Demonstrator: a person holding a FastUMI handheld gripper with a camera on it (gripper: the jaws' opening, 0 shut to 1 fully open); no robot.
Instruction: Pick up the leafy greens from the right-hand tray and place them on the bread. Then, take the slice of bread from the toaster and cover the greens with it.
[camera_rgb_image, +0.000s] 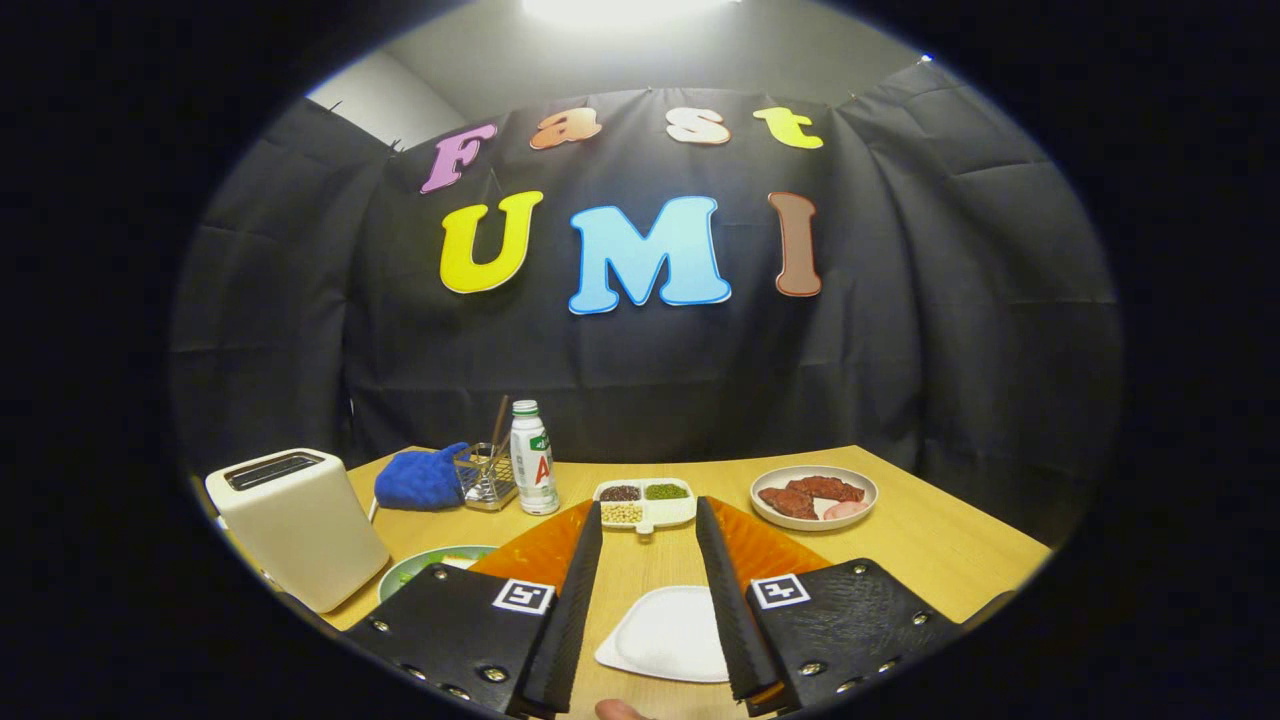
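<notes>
- The claw (650, 515) hangs above the pale wooden worktop (950, 545) with its two fingers spread wide apart and nothing held between them.
- A white, flat, square-ish tray (668, 632) lies on the worktop between the fingers, near their base; its visible surface looks bare.
- A round green plate (415, 568) sits left of the left finger, partly hidden behind it; something pale and something green lie on it, too hidden to tell whether they are bread and greens.
- A cream-white boxy toaster (295, 525) with a dark slot on top stands at the left of the worktop, just beside the green plate; what the slot holds cannot be told.
- Just beyond the fingertips stands a small white divided dish (646, 503) with dark, green and pale yellow grains in separate compartments.
- A round pale plate with reddish-brown meat pieces (813, 495) rests to the right of the divided dish, ahead of the right finger.
- Behind the toaster, towards the booth wall, are a blue oven mitt (422, 478), a small wire holder with sticks in it (486, 474), and a white bottle with a green cap (532, 458), close together in a row.
- A fingertip (620, 710) of the person shows below the tray.
</notes>
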